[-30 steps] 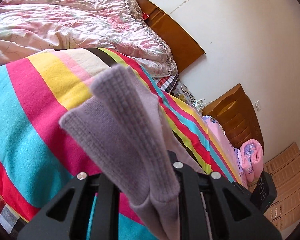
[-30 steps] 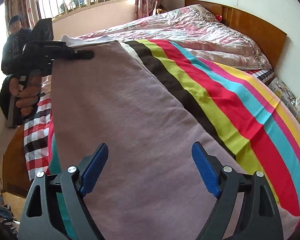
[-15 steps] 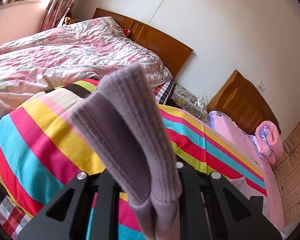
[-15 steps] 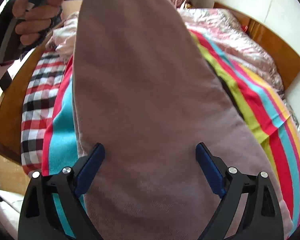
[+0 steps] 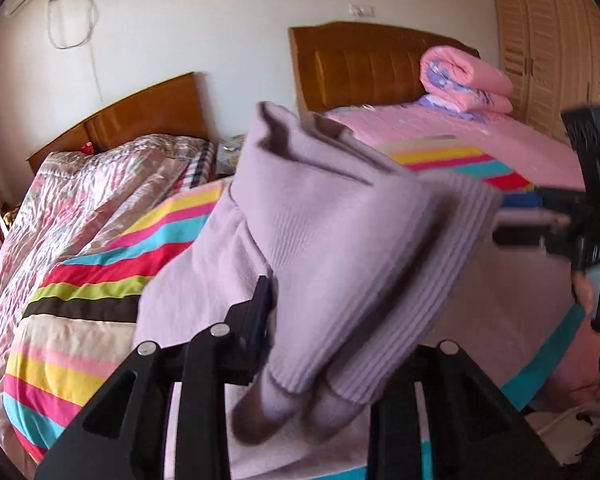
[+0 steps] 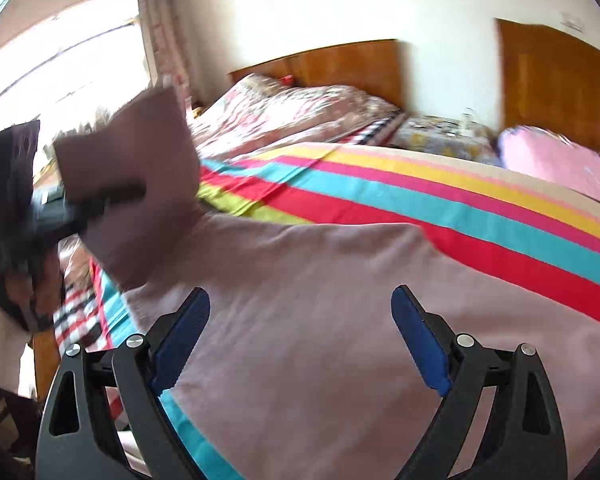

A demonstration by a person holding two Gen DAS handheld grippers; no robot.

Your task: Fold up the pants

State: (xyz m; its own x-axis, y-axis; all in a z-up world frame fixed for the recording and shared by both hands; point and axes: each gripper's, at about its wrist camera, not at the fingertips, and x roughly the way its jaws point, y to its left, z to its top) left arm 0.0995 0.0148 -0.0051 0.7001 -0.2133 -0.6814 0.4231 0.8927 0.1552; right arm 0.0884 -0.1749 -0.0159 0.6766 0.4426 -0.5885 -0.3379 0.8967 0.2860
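Observation:
The mauve knit pants (image 5: pixel 332 240) lie on the striped bedspread (image 5: pixel 80 312). My left gripper (image 5: pixel 300 364) is shut on their ribbed cuff ends and holds them lifted above the bed, the cuffs folded back over the legs. In the right wrist view the pants (image 6: pixel 340 320) spread flat under my right gripper (image 6: pixel 300 340), which is open and empty just above the fabric. The left gripper (image 6: pixel 100 196) shows there at the left, holding the raised end. The right gripper also shows at the right edge of the left wrist view (image 5: pixel 580 216).
A floral quilt (image 5: pixel 100 184) lies bunched toward the wooden headboard (image 5: pixel 140 120). A second bed with a pink sheet (image 5: pixel 480 140) and a rolled pink blanket (image 5: pixel 464 80) stands beside it. A wardrobe (image 5: pixel 552 52) is at far right. A window (image 6: pixel 60 80) is at left.
My left gripper has swung the held cuff end over and across toward the right gripper. The right gripper stays open over the flat fabric; both views have turned toward the headboards.

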